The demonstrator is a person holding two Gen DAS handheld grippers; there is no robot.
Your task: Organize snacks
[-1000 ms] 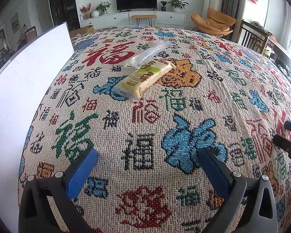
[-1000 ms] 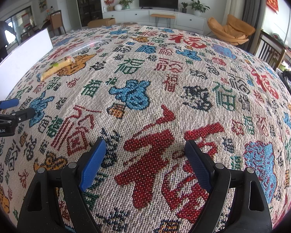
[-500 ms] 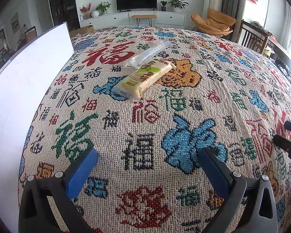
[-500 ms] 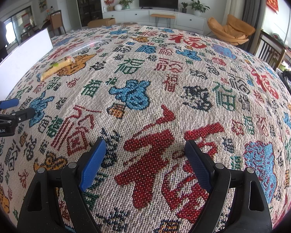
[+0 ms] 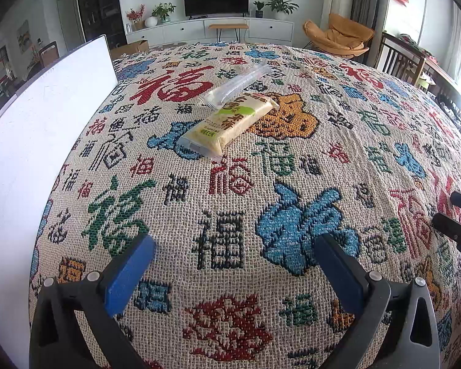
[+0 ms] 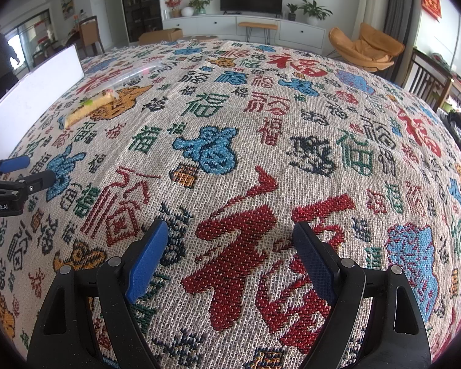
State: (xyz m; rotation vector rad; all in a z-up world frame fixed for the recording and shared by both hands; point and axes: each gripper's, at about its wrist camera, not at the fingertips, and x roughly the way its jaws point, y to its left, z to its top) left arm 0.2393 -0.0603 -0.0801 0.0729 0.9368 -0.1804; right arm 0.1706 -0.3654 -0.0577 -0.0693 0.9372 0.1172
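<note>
The left claw (image 5: 233, 261) hovers low over the table (image 5: 236, 227), jaws apart and empty. Ahead of it, well apart, lies a yellow snack packet (image 5: 230, 124), touching a clear plastic sleeve (image 5: 239, 84) beyond. The packet looks light, soft and slippery; pinch it across its narrow middle. The right claw (image 6: 230, 255), also spread and empty, hangs level with the packet far off to its left.

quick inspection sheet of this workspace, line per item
surface: patterned woven cloth covers the table
job's things: yellow snack pack lying flat; clear wrapped pack just beyond, touching it
clutter: white board standing along the left edge
grippers: left gripper open, empty; right gripper open, empty; both over bare cloth
cables: nothing seen
surroundings: television, orange chair, potted plants
</note>
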